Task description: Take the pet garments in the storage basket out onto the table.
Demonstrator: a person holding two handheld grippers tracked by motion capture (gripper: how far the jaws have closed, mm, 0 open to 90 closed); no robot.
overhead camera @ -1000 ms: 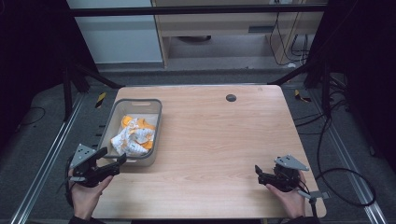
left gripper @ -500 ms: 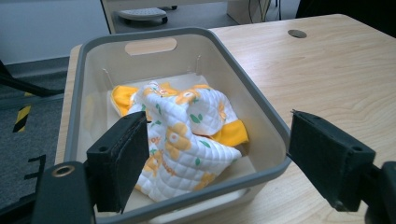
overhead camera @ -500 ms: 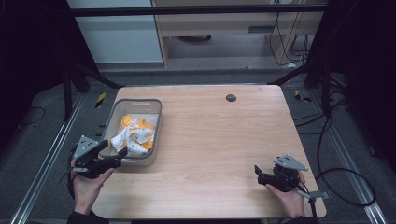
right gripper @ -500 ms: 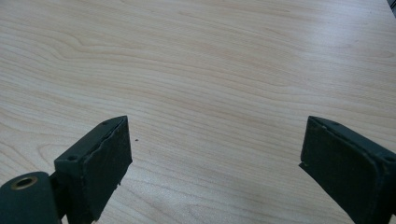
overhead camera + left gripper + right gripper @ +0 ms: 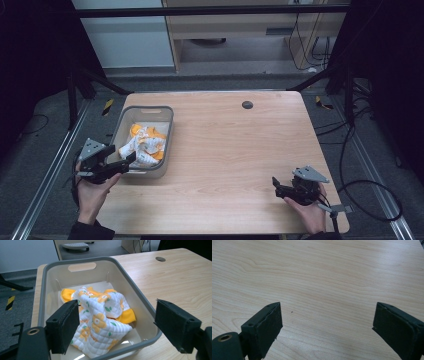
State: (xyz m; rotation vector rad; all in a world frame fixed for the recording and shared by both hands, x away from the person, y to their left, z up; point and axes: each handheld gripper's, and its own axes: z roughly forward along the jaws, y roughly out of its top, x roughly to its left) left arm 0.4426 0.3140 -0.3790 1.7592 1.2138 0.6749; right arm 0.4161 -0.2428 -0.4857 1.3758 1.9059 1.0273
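Observation:
A grey plastic bin (image 5: 168, 131) (image 5: 135, 293) stands on the left part of the wooden table (image 5: 240, 150). Inside it lies a crumpled white quilted cloth with orange flowers and yellow backing (image 5: 144, 145) (image 5: 100, 317). My left gripper (image 5: 127, 161) (image 5: 117, 327) is open at the bin's near left corner, its jaws pointing over the rim toward the cloth and apart from it. My right gripper (image 5: 276, 186) (image 5: 327, 332) is open low over bare wood near the table's front right, holding nothing.
A dark round cable hole (image 5: 247, 104) (image 5: 160, 258) sits near the table's far edge. Black frame posts (image 5: 75, 90) and metal rails (image 5: 45, 180) flank the table. Cables (image 5: 370, 200) trail on the floor at right.
My left gripper has risen and moved forward and right, from beside the table's left edge to the bin's near corner. The right gripper has stayed in place.

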